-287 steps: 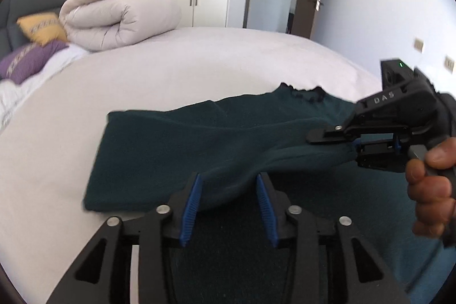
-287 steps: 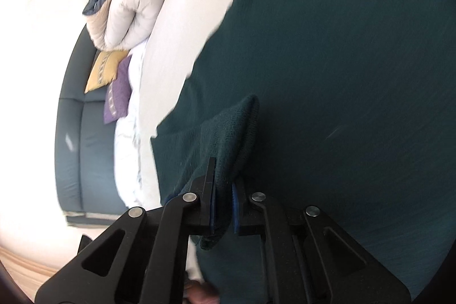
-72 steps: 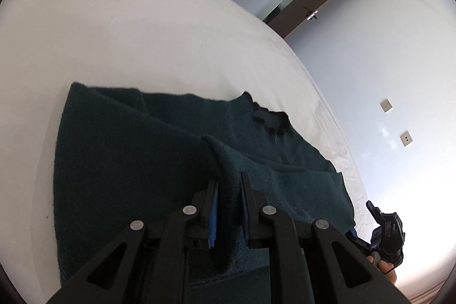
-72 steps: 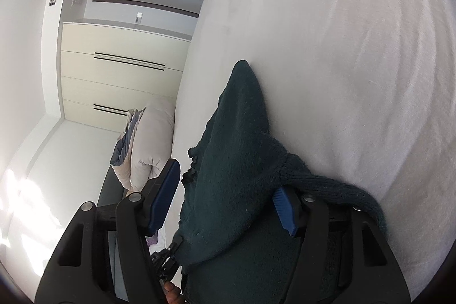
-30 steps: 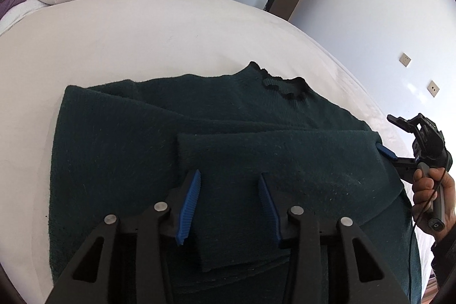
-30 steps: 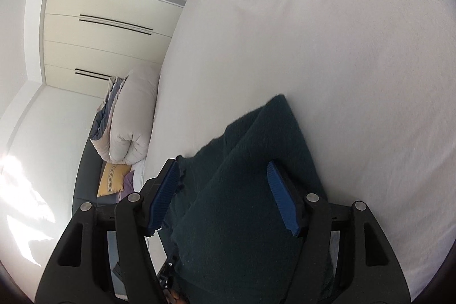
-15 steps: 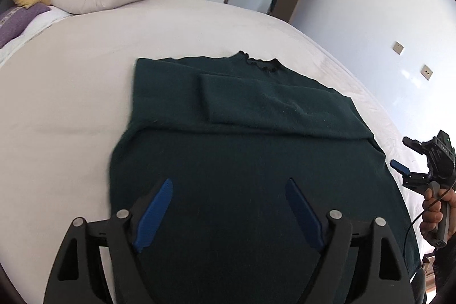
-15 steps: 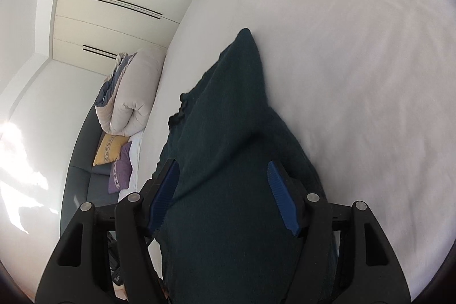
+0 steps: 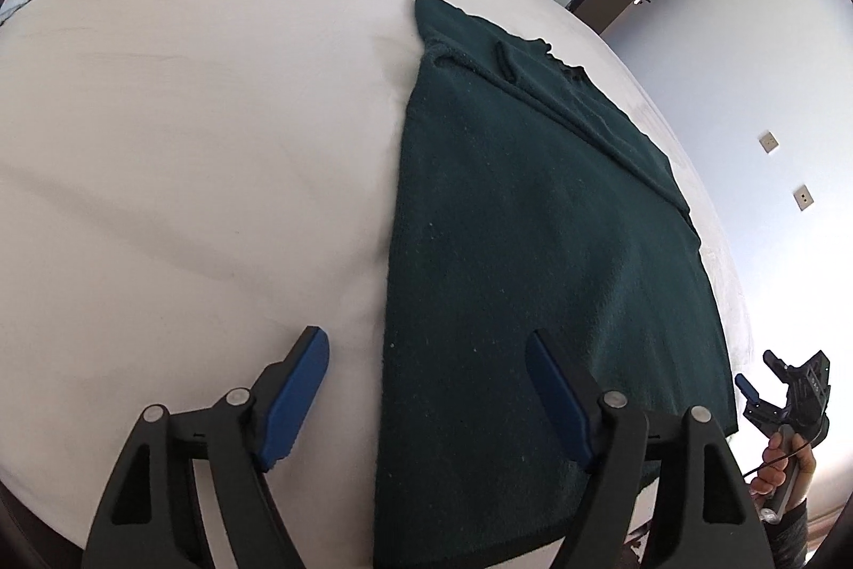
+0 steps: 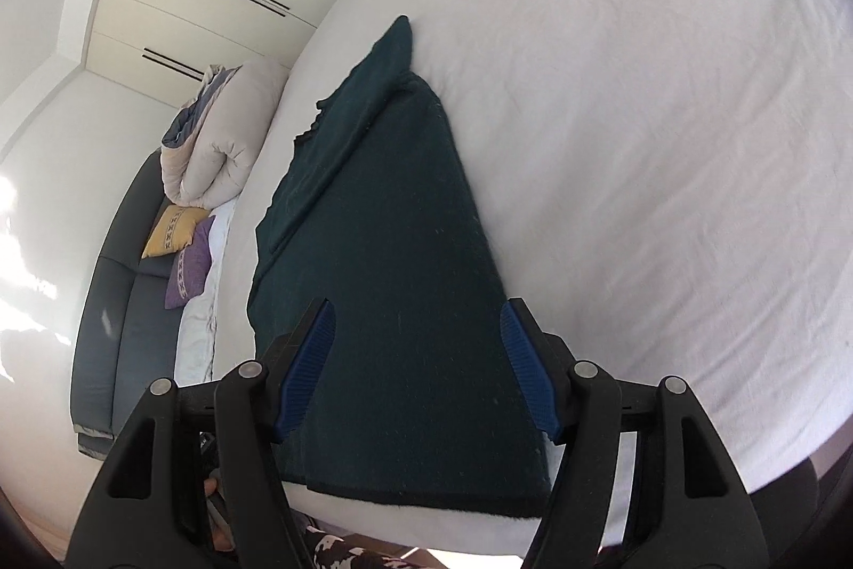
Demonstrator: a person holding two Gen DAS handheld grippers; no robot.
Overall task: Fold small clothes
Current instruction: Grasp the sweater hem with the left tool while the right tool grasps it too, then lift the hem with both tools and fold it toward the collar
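Bed (image 9: pixel 186 131): white sheet, carries everything. Rolled duvet (image 10: pixel 224 137) and two pillows sit at its head end.

Sweater (image 9: pixel 533 249): dark green, flat on the bed, hem along the near edge, collar toward the far end. Both sleeves are folded in across the chest; a second ago the left fingers were still right over the folded sleeve. So sleeve folds look done and the garment is now a narrow rectangle. My read: next is the lengthwise fold, hem up toward collar.

Left gripper (image 9: pixel 426 393): pulled back from mid-garment to the hem end, now straddling the sweater's left side edge, one finger over bare sheet, the other over fabric. Jaws have just been opening, then closed back a little; wide apart, holding nothing, no fabric pinched.

Right gripper (image 10: pixel 416 366): also back at the near edge, over the sweater's right hem corner. Jaws about half spread, unchanged over the last second; fabric lies beneath and between them, pads not pressing on it. Not holding anything.

Both hands look staged at the two hem corners. Risk: lifting the hem could drag the loose sleeves out of place.
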